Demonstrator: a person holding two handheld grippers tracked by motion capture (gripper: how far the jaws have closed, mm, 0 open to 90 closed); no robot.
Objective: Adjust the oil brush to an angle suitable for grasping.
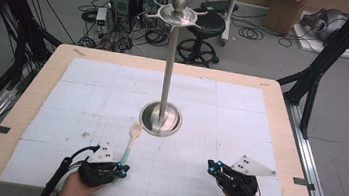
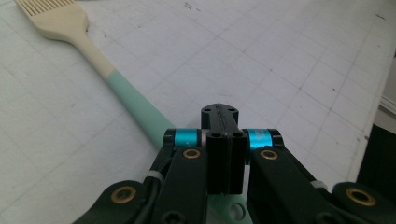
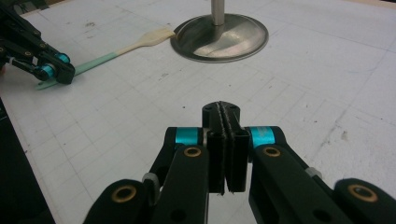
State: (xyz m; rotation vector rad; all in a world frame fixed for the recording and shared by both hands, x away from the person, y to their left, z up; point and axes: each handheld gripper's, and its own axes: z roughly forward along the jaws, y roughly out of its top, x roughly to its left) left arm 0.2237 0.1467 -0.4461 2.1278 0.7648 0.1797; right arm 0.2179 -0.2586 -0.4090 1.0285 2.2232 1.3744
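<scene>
Your left tongs (image 1: 122, 171) clenched at mint-handled cream silicone brush (image 1: 131, 140) lying flat on table (image 1: 19, 114); grip unclear. Right tongs (image 1: 213, 166) clenched, empty. Steel hook stand (image 1: 167, 67) at twelve o'clock; lifting, hanging remain.

The left gripper (image 1: 120, 171) is held low at the near left, its jaws pressed together and pointed right and slightly far. The right gripper (image 1: 212, 166) is held at the near right, jaws shut with nothing between them, pointed left and far. Both are carried by hands entering from the near edge.
</scene>
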